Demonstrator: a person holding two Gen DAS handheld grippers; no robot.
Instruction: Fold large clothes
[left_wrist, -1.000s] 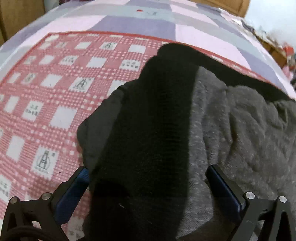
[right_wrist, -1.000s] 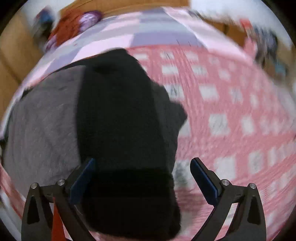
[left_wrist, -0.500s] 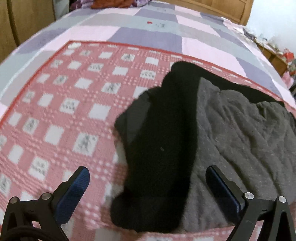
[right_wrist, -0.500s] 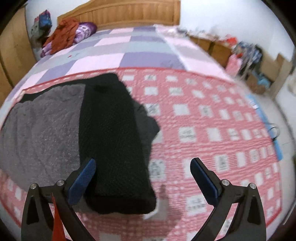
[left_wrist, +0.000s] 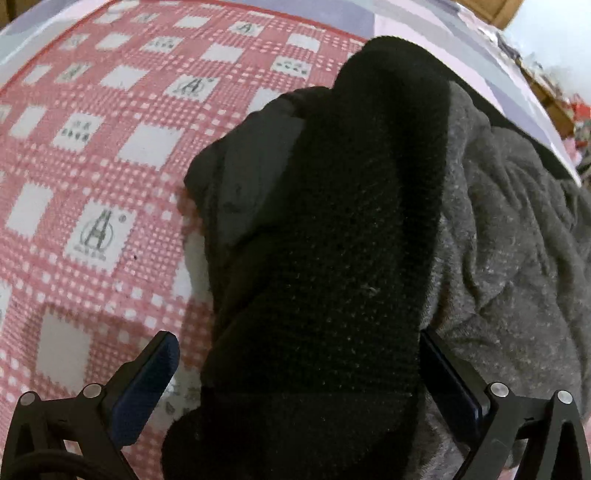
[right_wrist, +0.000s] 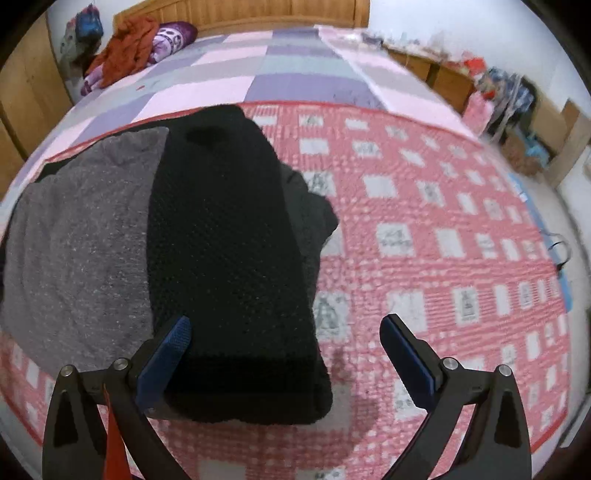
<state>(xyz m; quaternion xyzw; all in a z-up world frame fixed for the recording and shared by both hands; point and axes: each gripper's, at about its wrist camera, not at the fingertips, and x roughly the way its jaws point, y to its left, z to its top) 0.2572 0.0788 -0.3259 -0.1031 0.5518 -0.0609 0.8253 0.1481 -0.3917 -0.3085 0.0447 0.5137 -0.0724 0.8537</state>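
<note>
Garment (left_wrist: 332, 240) near edge cut off below

A black knit garment (left_wrist: 332, 258) is lying folded in a long band down the middle of the view, running from the far edge to the near bottom. It is resting on a grey fleecy layer (left_wrist: 517, 258) that is spreading wrinkled to the right. The left gripper (left_wrist: 299, 373) is hanging low over it, jaws spread wide, the blue pads (left_wrist: 147, 387) flanking the black band without pinching it. A red-and-white checked blanket (left_wrist: 92, 166) is lying underneath, covering the left side.
</note>
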